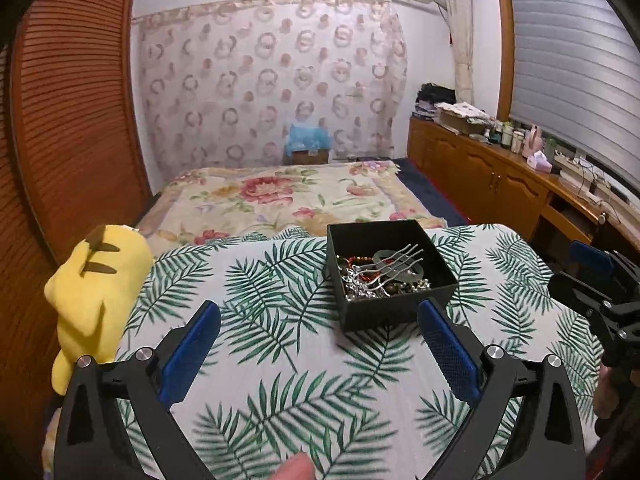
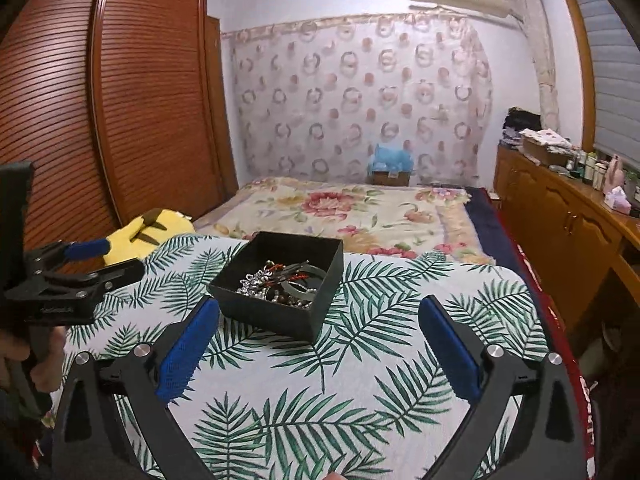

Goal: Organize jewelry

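A black open box [image 1: 390, 308] stands on the leaf-print tablecloth [image 1: 280, 360]. It holds a heap of jewelry [image 1: 380, 274]: a silver hair comb, a green ring-shaped piece, beads and silver chains. My left gripper [image 1: 320, 316] is open and empty, just short of the box, which lies ahead to the right. In the right wrist view the box [image 2: 280, 312] lies ahead to the left of my right gripper [image 2: 320, 316], which is open and empty. The jewelry [image 2: 280, 284] shows inside it.
A yellow plush toy [image 1: 96, 296] lies at the table's left edge, also in the right wrist view [image 2: 148, 232]. A bed with a floral blanket [image 1: 288, 196] is behind the table. A wooden wardrobe [image 2: 100, 100] stands left, a wooden sideboard [image 1: 500, 176] right.
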Motion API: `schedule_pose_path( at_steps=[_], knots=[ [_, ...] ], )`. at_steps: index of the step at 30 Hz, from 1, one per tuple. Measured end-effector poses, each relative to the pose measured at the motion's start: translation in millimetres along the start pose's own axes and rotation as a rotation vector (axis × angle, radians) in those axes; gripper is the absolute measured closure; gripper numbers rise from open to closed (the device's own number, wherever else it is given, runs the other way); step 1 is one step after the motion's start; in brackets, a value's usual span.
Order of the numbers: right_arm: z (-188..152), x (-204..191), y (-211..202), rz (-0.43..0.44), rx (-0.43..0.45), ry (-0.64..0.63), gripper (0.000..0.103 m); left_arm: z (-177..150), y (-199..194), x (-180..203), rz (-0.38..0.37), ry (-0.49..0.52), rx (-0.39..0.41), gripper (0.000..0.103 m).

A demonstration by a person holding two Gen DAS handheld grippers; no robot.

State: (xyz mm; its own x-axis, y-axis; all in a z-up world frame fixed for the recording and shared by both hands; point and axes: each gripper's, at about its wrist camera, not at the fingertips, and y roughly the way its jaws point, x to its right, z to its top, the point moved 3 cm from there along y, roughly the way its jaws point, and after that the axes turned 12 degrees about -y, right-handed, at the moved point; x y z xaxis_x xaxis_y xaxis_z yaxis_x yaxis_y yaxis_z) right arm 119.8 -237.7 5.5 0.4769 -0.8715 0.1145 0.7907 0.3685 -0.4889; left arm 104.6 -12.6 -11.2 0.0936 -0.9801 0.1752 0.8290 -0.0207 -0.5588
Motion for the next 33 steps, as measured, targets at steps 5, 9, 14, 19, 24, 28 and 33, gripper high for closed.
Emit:
schedule_pose_path(
  at_steps=[5,9,14,19,24,28,33],
  knots=[
    [-2.2,-5.1,-19.7,-0.032,0.028,0.014,0.003,-8.2,-23.1,-0.4,0.009,-0.001,0.023,0.008],
    [-5.2,-5.1,-33.0,-0.061,0.038,0.029,0.003,-16.3,-35.4,-1.0,0.018,-0.005,0.036,0.008],
    [-6.5,-1.4,-51.8,-0.092,0.067,0.053,0.003,-20.6,-41.4,-3.5,0.018,-0.008,0.044,0.008],
    [-6.6,-0.8,-56.3,-0.096,0.075,0.064,0.003,-21.3,-50.4,-4.0,0.017,-0.008,0.065,0.008],
    [-7.6,-1.7,-57.7,-0.09,0.076,0.063,0.003,-21.5,-55.7,-3.3,0.013,-0.012,0.078,0.008],
    [-7.7,-3.4,-57.3,-0.085,0.071,0.062,0.003,-22.1,-59.7,-3.4,0.018,-0.011,0.087,0.008],
    [-6.4,-4.9,-54.9,-0.08,0.068,0.059,0.003,-19.9,-62.0,-2.7,0.012,-0.017,0.088,0.008]
  ],
)
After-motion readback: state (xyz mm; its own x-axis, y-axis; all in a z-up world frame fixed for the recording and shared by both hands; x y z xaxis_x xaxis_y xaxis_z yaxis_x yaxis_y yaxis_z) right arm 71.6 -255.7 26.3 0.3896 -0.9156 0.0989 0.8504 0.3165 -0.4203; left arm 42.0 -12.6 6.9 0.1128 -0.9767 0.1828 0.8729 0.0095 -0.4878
